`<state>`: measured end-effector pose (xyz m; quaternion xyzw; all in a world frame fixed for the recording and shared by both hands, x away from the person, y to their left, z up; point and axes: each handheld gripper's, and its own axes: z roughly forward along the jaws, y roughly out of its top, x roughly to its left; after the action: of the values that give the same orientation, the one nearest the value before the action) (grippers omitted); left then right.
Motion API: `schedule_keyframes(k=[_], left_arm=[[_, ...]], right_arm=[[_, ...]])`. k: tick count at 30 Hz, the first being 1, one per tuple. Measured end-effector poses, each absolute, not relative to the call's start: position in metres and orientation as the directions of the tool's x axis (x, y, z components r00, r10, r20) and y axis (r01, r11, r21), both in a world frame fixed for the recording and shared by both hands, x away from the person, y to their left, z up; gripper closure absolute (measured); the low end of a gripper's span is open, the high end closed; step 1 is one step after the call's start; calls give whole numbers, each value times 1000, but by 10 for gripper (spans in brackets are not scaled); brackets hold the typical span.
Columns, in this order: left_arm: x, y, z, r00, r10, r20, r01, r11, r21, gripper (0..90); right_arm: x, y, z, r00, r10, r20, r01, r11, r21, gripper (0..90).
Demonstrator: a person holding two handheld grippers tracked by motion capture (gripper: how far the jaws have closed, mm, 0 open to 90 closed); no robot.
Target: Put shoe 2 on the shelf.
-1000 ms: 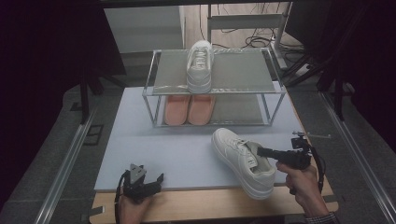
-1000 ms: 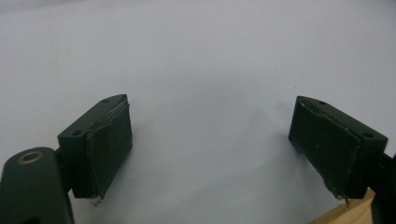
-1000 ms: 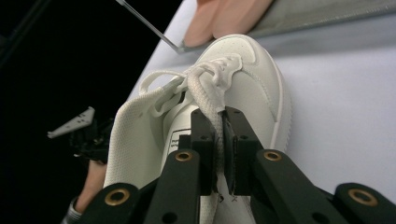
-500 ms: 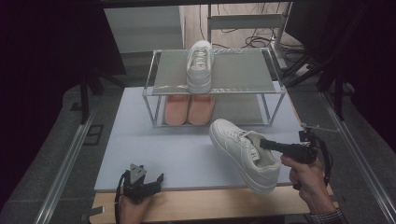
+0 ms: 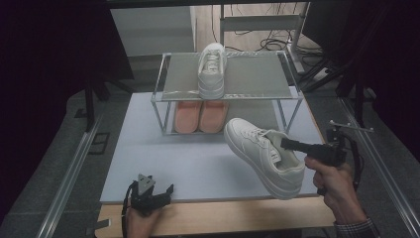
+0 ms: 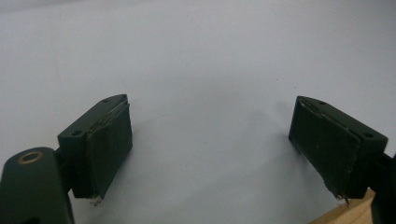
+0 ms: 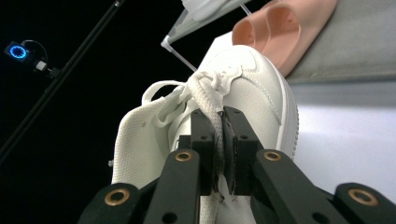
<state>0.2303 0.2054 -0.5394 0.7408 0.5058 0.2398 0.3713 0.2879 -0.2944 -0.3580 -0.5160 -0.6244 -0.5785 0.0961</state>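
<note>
A white sneaker (image 5: 262, 153) hangs tilted above the white mat, held up at the right. My right gripper (image 5: 289, 144) is shut on its tongue and laces; in the right gripper view the jaws pinch the sneaker's (image 7: 243, 98) white tongue between them (image 7: 222, 140). A second white sneaker (image 5: 212, 69) stands on the top of a two-level glass rack (image 5: 257, 94). A pair of pink slippers (image 5: 200, 116) lies on the rack's lower level. My left gripper (image 5: 153, 194) rests open at the mat's front edge, with only bare mat between its pads (image 6: 105, 144).
The white mat (image 5: 168, 158) covers a wooden table whose front strip (image 5: 223, 218) shows at the bottom. Metal rails (image 5: 69, 173) run along both sides. Cables and a stand (image 5: 297, 34) lie behind the rack.
My right gripper has lifted the sneaker off the mat and carried it up and toward the rack. The left gripper has stayed where it was.
</note>
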Motion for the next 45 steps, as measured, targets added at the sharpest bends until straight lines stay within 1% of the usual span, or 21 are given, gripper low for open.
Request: schedule_keyframes(k=[19, 23, 32, 37, 45], left_arm=[[230, 206, -539, 374, 927, -20, 572, -214, 792, 132], [230, 206, -539, 374, 927, -20, 572, -214, 792, 132], [230, 206, -539, 374, 927, -20, 572, -214, 792, 132], [230, 206, -539, 374, 927, -20, 572, -214, 792, 132], [230, 206, -540, 374, 927, -21, 572, -212, 793, 132]], right_arm=[[300, -301, -316, -435, 533, 726, 728, -266, 632, 845], [306, -301, -307, -437, 531, 726, 716, -283, 638, 845], [326, -300, -283, -421, 565, 710, 670, -333, 663, 845], [341, -296, -278, -398, 594, 699, 647, -357, 673, 846], [368, -287, -284, -358, 642, 678, 616, -382, 688, 846]])
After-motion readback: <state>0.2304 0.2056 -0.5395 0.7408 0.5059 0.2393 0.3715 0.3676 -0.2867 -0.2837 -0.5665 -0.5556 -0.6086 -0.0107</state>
